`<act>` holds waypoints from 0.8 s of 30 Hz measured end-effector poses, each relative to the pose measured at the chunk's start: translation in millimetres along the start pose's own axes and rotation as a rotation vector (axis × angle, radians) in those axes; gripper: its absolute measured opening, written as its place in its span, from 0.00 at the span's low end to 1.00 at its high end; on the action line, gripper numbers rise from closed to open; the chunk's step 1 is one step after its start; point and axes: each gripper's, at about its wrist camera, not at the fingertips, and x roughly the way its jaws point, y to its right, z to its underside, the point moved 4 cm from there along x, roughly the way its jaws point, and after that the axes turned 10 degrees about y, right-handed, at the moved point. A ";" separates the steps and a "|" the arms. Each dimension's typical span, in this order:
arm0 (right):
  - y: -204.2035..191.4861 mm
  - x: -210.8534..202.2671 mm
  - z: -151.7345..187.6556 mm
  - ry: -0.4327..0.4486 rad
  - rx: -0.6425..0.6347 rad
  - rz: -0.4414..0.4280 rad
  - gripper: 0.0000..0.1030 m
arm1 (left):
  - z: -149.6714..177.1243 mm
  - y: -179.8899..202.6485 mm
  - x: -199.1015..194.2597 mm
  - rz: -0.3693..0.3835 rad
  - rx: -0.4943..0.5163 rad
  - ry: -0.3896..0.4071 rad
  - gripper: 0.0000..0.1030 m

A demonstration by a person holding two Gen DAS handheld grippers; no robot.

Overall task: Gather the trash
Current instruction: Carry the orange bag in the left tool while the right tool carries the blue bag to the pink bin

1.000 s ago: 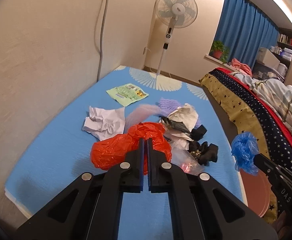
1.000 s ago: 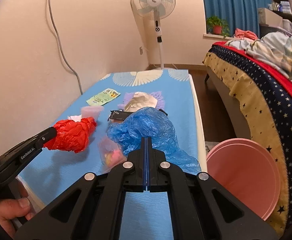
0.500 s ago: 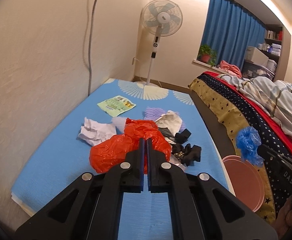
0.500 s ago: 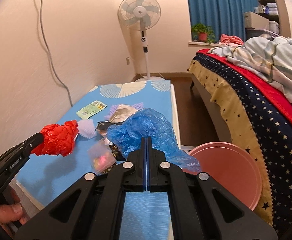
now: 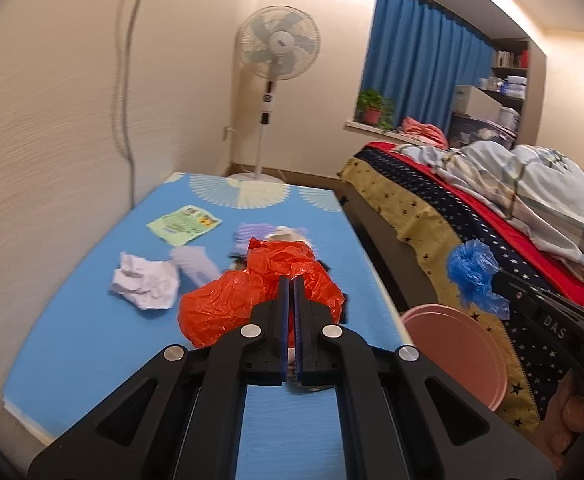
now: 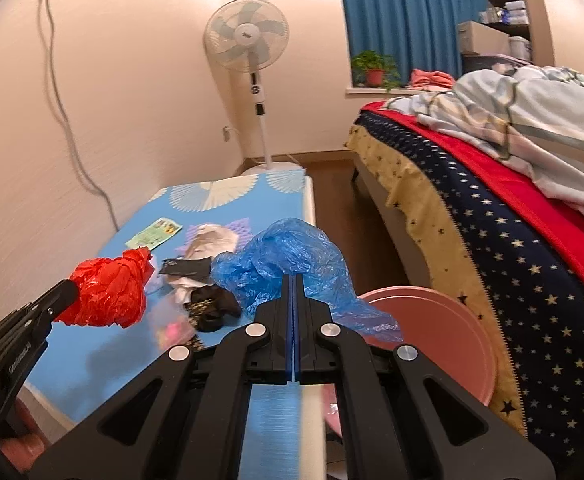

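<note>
Bedroom, evening light: I hold my left gripper (image 5: 290, 280) clamped on a crumpled red plastic bag (image 5: 252, 300), its jaws pinched nearly together with the red film caught between them. The bag hangs above the blue mat (image 5: 92, 340) that covers the low platform along the wall. My right gripper (image 6: 293, 278) is squeezed fully together on a blue plastic bag (image 6: 288, 256), which billows up ahead of the jaws and trails down to the right, toward the pink bin (image 6: 443, 320). The bin stands on the floor between the platform and the bed (image 6: 511, 240), just beside the mat's right edge; in the left wrist view the blue bag sits at the tip of my right gripper, above and slightly beyond the bin's rim.

More trash lies on the mat. A ball of white paper (image 5: 144, 284) rests left of the red bag, and a green printed wrapper (image 5: 184, 224) lies flat farther back. In the right wrist view a heap of black scraps (image 6: 212, 304) and pale wrappers (image 6: 212, 240) sits between the two bags, with a blurred clear packet (image 6: 172, 324) in front of it.

A white standing fan (image 5: 276, 48) stands past the mat's far end, beside blue curtains (image 5: 423, 64). A potted plant (image 5: 371, 108) sits on the sill.
</note>
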 end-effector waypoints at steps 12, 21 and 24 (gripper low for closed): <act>65.4 -4.3 -4.1 0.019 0.078 0.183 0.00 | 16.0 79.6 28.3 0.206 0.017 -0.030 0.02; 97.0 -1.3 2.4 0.011 0.072 0.298 0.00 | 39.6 132.6 55.3 0.328 0.042 -0.081 0.02; 102.4 2.8 6.3 -0.002 0.074 0.319 0.00 | 50.4 146.5 62.5 0.357 0.051 -0.108 0.02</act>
